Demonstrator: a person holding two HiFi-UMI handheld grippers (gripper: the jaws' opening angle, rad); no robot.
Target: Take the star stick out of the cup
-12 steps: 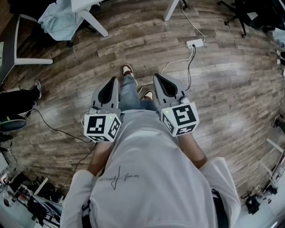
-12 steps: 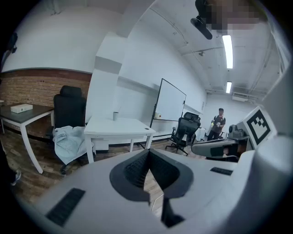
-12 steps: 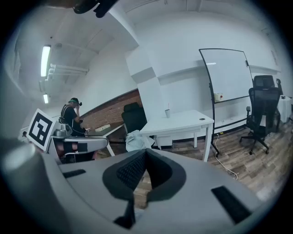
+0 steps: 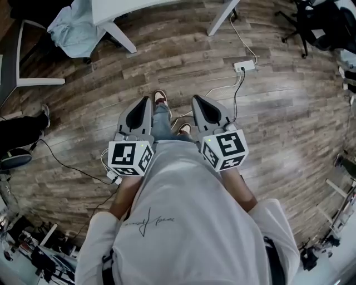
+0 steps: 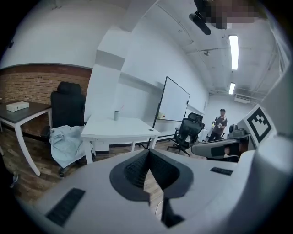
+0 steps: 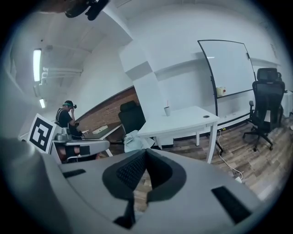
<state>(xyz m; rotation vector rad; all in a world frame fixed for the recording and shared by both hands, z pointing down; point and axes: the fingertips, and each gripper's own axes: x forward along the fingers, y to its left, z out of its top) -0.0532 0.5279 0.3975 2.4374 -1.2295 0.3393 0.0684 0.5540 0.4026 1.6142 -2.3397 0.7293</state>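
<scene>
A small white cup (image 6: 167, 110) stands far off on a white table (image 6: 183, 122), with a thin stick (image 6: 167, 103) rising from it; its star end is too small to make out. The left gripper view shows the same cup (image 5: 117, 115) on that table (image 5: 120, 127). In the head view only the table's edge (image 4: 119, 9) appears at the top. Held side by side at waist height over the wooden floor, my left gripper (image 4: 146, 101) and right gripper (image 4: 196, 99) are both shut and empty. Their jaws meet at the tips in the left gripper (image 5: 149, 151) and right gripper (image 6: 145, 151) views.
A light cloth (image 4: 72, 28) is draped over a chair beside the table. A power strip (image 4: 244, 66) with cables lies on the floor ahead. Black office chairs (image 6: 265, 107), a whiteboard (image 6: 226, 68), a dark desk (image 5: 20, 114) by a brick wall and a standing person (image 5: 219, 123) are around.
The table and power strip have slid lower in the head view, so more of the table shows. Both grippers stay shut and side by side.
</scene>
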